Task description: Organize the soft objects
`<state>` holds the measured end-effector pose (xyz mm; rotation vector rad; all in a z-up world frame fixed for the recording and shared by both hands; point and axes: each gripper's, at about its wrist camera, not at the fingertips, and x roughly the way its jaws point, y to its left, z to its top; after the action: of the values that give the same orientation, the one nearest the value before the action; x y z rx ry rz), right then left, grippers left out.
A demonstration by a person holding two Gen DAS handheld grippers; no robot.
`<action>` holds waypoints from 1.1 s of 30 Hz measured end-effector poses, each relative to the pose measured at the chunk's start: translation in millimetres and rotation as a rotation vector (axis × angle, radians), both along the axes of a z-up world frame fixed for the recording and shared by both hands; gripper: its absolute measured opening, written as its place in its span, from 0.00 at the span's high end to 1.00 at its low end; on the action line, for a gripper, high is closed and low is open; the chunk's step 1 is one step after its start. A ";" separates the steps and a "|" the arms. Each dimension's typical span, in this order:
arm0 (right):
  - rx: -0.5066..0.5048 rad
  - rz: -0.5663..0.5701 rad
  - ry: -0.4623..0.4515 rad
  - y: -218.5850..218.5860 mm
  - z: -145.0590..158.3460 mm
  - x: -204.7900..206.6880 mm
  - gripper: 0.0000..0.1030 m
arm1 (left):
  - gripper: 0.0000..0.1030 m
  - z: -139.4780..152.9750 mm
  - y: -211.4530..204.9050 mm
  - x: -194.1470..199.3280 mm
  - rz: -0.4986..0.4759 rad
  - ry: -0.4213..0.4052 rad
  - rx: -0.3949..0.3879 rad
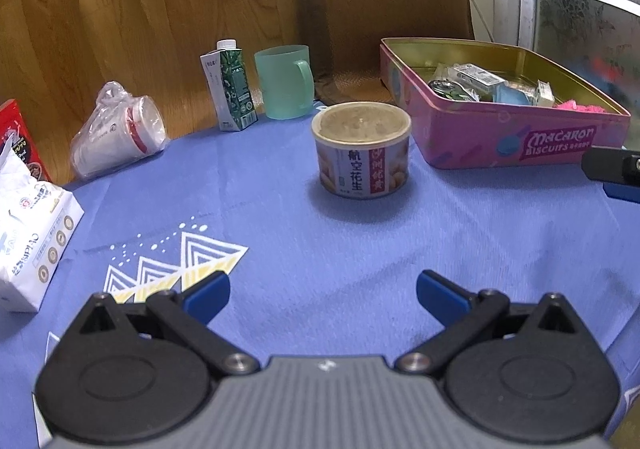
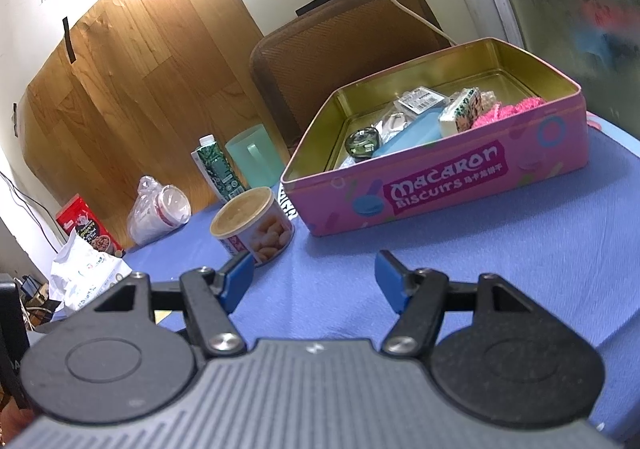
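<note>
Both hand-held grippers, left [image 1: 322, 295] and right [image 2: 314, 281], are hovering open and empty over the worktop [image 1: 360, 241]; soft items, including pink fluff [image 2: 516, 107], are already lying in the biscuit tin [image 2: 440, 189], so approaching the tissue pack [image 1: 28, 225] low and centred is advisable

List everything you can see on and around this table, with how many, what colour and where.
tin: 1, pink, open, far right on the cloth, small items inside
pink fluffy thing: 1, in the tin's right corner
peanut can: 1, white, middle of the cloth
mug: 1, green, behind the can
carton: 1, green and white, left of the mug
bagged cups: 1 bag, white and red, lying at the left edge
tissue pack: 1, white, near left
red box: 1, behind the tissue pack
cloth: 1, blue
chair: 1, brown, behind the table
left gripper: open, empty
right gripper: open, empty
</note>
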<state>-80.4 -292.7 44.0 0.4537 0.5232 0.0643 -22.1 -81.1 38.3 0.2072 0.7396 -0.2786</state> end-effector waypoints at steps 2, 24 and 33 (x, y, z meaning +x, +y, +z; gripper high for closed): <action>0.000 0.001 -0.001 -0.4 -0.2 0.2 0.33 | 0.00 -0.4 -1.6 -0.8 -0.004 -0.002 0.006; 0.009 -0.009 0.003 -3.8 -2.5 -1.0 0.33 | 0.00 -2.8 -6.6 -2.0 -0.024 0.002 0.020; 0.008 -0.013 -0.002 -2.1 0.5 -1.9 0.33 | 0.00 -0.9 -9.6 -3.2 -0.037 -0.005 0.023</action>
<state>-82.3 -294.8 44.6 0.4649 0.5181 0.0543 -25.2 -90.7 37.4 0.2431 0.7353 -0.3047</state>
